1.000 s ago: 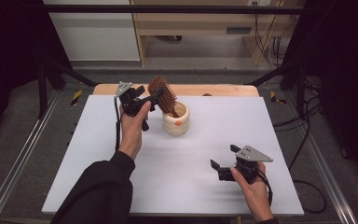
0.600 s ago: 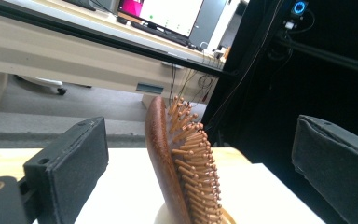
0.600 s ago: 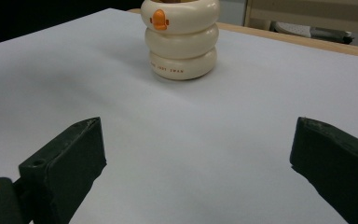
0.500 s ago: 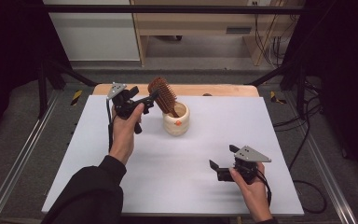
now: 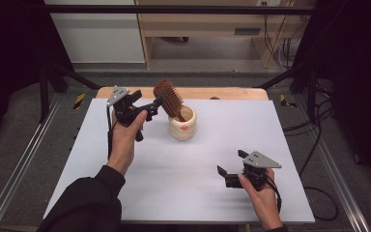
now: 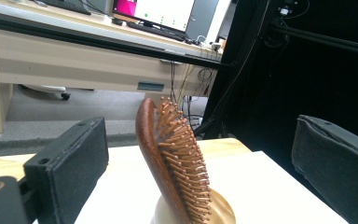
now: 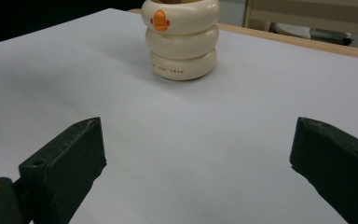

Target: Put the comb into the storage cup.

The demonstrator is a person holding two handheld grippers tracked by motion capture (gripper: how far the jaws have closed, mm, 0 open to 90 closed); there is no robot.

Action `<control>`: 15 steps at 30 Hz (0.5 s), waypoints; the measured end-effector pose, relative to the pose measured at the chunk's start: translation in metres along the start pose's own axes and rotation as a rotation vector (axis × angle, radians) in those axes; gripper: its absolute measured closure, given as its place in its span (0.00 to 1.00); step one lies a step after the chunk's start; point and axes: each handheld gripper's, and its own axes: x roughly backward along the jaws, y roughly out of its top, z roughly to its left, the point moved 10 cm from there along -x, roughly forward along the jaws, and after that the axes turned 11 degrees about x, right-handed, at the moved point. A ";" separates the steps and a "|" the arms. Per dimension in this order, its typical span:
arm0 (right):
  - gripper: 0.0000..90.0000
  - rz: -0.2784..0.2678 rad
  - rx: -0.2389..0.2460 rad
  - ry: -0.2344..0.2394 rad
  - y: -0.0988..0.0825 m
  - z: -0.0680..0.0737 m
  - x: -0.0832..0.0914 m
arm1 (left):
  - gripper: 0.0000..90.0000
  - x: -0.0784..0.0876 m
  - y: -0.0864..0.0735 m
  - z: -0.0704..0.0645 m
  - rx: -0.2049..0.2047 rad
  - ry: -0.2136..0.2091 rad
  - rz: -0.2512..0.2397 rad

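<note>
A brown wooden hairbrush (image 5: pixel 169 99) stands handle-down in a cream ringed cup (image 5: pixel 182 124) at the back middle of the white table. It leans left, with its bristles facing right in the left gripper view. My left gripper (image 5: pixel 154 107) is held just left of the brush head and is open. In the left gripper view the brush (image 6: pixel 168 158) rises from the cup (image 6: pixel 223 212) between the wide-spread jaws of my left gripper (image 6: pixel 205 158), touching neither. My right gripper (image 5: pixel 230 163) rests open near the front right. In its own view my right gripper (image 7: pixel 198 163) faces the cup (image 7: pixel 181 42).
The white table sheet (image 5: pixel 193 183) has a wooden strip (image 5: pixel 232 93) along its far edge. Metal frame rails (image 5: pixel 24 159) run along both sides. Beyond the table are a desk and cables (image 5: pixel 290 34) on the floor.
My left gripper has drawn back slightly to the left, away from the brush head. The brush stays leaning in the cup. The right gripper has not moved.
</note>
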 end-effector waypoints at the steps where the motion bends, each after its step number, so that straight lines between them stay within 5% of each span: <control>1: 0.04 0.000 0.001 0.001 0.000 0.000 0.000 | 0.04 0.001 0.000 -0.001 -0.005 -0.001 0.004; 15: 0.04 0.000 0.004 0.000 0.000 0.001 0.001 | 0.04 0.025 -0.003 -0.004 -0.049 0.000 0.029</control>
